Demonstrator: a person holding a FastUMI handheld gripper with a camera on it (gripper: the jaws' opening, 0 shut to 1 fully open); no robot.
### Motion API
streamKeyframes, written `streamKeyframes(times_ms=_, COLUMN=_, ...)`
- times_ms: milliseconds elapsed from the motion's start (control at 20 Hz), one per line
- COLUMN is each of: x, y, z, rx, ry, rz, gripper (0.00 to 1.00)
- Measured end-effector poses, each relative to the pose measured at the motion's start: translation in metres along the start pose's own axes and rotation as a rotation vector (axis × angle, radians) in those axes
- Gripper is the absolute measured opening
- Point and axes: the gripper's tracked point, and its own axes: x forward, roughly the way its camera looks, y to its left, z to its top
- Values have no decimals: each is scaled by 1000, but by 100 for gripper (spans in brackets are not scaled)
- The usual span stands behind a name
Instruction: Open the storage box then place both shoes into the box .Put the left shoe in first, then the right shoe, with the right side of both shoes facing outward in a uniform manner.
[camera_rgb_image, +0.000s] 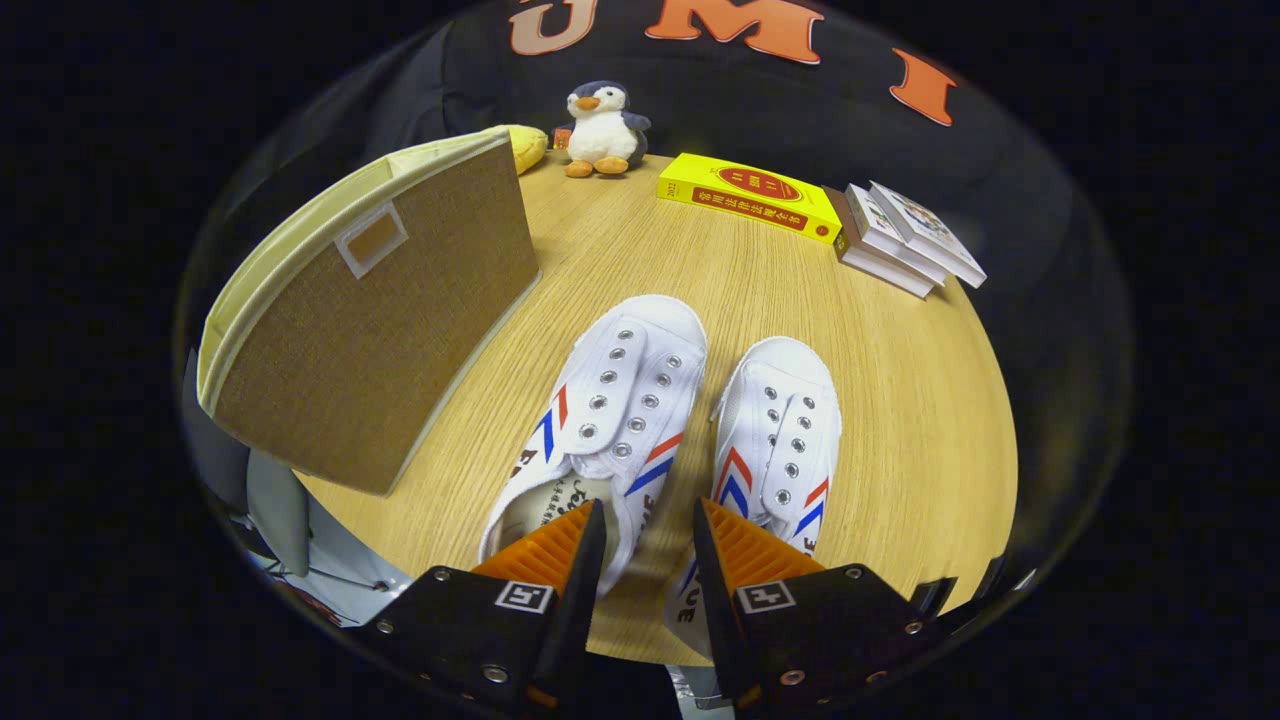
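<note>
Gripper view looks down on a round wooden table (900, 400) with the pair of white canvas shoes as the landmark at its near side. Far beyond the shoes, at the table's back edge, sits a plush penguin (604, 128), with a yellow soft object (527, 146) just beside it, partly hidden behind the box. Beyond the shoes and off to the right-hand shoe's side lies a yellow book (750, 196), and touching its far end is a small stack of white books (905, 240). Nothing lies on the bare wood between the shoes and these things.

The storage box (370, 320), a brown fabric cube with a pale yellow rim and a small label window on its facing wall, stands just beside the left-hand shoe, close but not touching it; whether its top is open cannot be told from this angle.

Both shoes point away from the gripper, toes toward the books, with red and blue stripes on their sides. The left-hand shoe (610, 420) has its heel opening just ahead of one finger; the right-hand shoe (780, 440) lies beside it, its heel end passing under the other finger.

The gripper (650, 530) hovers above the heels, fingers moderately apart, gripping nothing; whether either finger touches a shoe cannot be told.
</note>
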Motion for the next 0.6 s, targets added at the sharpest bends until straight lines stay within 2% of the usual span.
streamKeyframes(times_ms=100, x=6, y=1, z=-4, rx=-51, ry=21, rz=-20, gripper=46)
streamKeyframes(times_ms=200, x=13, y=3, z=-6, rx=-56, ry=34, rz=-33, gripper=46)
streamKeyframes(times_ms=350, x=18, y=4, z=-2, rx=40, ry=27, rz=-21, gripper=36)
streamKeyframes(times_ms=600, x=30, y=0, z=10, rx=230, ry=-27, rz=39, gripper=25)
